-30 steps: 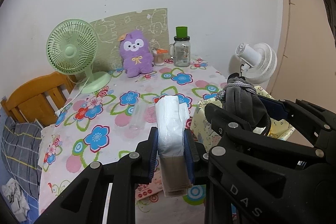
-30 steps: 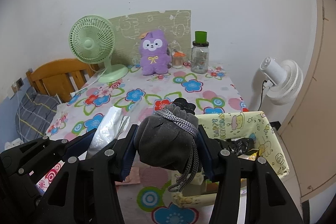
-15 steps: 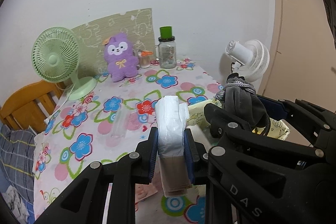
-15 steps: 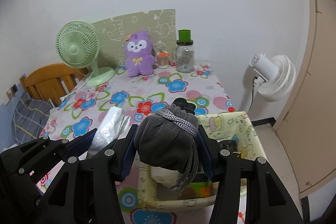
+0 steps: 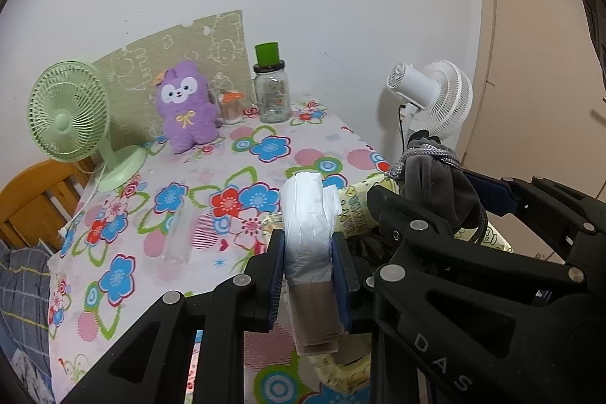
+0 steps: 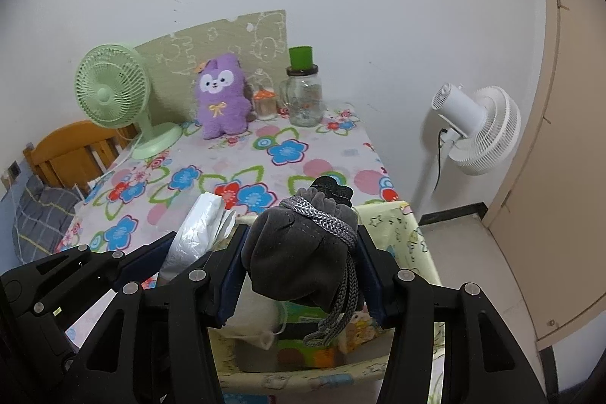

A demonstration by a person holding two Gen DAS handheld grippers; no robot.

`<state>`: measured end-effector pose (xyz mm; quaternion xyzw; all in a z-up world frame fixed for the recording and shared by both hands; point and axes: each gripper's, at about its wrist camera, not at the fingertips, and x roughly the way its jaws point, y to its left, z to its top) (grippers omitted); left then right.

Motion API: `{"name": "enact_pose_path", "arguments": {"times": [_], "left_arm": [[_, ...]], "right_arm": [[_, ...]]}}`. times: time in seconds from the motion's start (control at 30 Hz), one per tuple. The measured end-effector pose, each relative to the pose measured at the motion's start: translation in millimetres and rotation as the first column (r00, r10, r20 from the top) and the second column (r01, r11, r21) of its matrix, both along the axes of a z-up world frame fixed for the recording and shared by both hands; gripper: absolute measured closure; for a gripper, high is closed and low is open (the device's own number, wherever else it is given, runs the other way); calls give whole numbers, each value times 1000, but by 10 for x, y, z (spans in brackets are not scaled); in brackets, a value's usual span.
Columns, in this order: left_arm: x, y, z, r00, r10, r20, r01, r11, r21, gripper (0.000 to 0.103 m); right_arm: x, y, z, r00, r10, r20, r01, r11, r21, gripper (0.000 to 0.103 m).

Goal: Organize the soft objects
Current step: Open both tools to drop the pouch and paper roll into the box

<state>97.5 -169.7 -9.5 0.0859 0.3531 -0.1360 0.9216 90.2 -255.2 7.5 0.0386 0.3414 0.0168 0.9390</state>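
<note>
Left tongs point(image 5: 308, 273) pinch a white packet point(image 5: 308, 218), right tongs point(image 6: 301, 269) a grey pouch point(image 6: 303, 252); release both squarely over the basket point(image 6: 413, 233) at the surface's near right corner.

Pouch point(image 6: 303, 252): matt grey fleece cloth, woven cord. Roll point(image 5: 308, 230): thin white plastic film, crinkled. Plush toy point(image 6: 221, 97): fuzzy purple pile. Jar point(image 6: 305, 99): clear glass.

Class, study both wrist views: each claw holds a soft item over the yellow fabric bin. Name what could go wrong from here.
1. The grey pouch's cord dangles below the right claw; it may snag on release.
2. The white plastic roll stands tall in the left claw and could tip out onto the table, missing the bin.
3. The two claws sit close together and might collide.
</note>
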Motion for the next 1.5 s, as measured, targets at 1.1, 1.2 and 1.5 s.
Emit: {"name": "enact_pose_path", "arguments": {"times": [1.1,1.2,1.5], "left_arm": [[284,-192,-376,996,14,-86,-6,996,92,15],[234,-158,-338,997,15,-69,-8,995,102,14],[90,0,-223,999,9,-35,-6,995,95,12]], "right_arm": [[329,-184,-465,997,-37,-67,38,999,15,13],[296,-166,-450,997,-44,-65,46,999,17,13],[128,-16,-311,998,-56,-21,56,998,4,10]]}}
